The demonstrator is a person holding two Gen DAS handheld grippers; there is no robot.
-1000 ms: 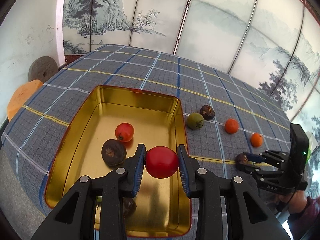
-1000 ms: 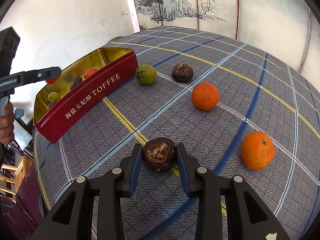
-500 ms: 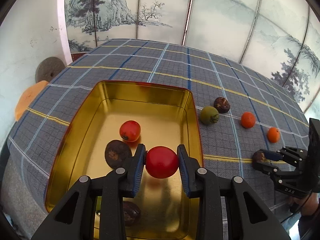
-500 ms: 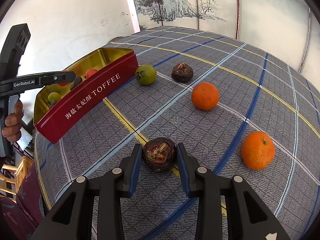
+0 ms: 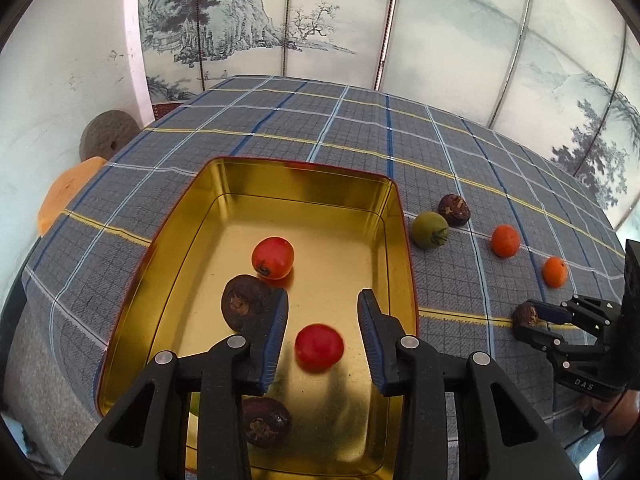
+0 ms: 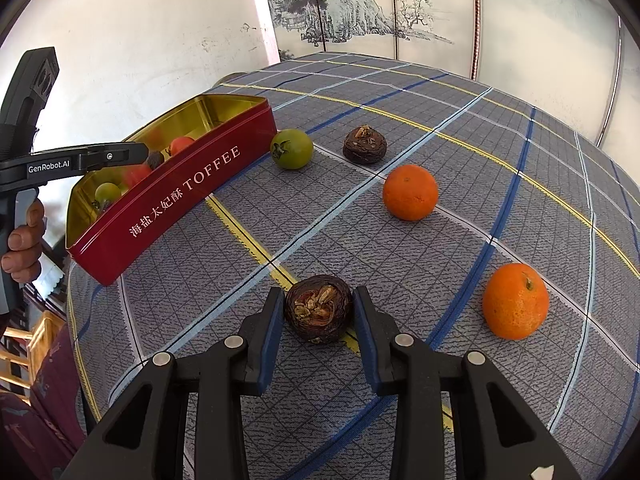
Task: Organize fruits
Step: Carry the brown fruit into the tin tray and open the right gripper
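Note:
My left gripper hovers over the gold-lined red toffee tin, its jaws opening. A blurred red tomato sits below and between them, free of both pads, over the tin's floor. Inside the tin lie an orange-red tomato and two dark brown fruits. My right gripper rests on the plaid cloth, shut on a dark brown fruit. On the cloth sit a green tomato, another brown fruit and two oranges.
The tin stands at the left edge of the plaid-covered table; a green fruit lies in its near end. A person's hand holds the left gripper's handle. Painted screen panels stand behind the table. A round stone leans on the wall at the left.
The left gripper's jaws have parted and let go of the red tomato, which has dropped below them toward the tin's floor. The right gripper and its brown fruit have not moved.

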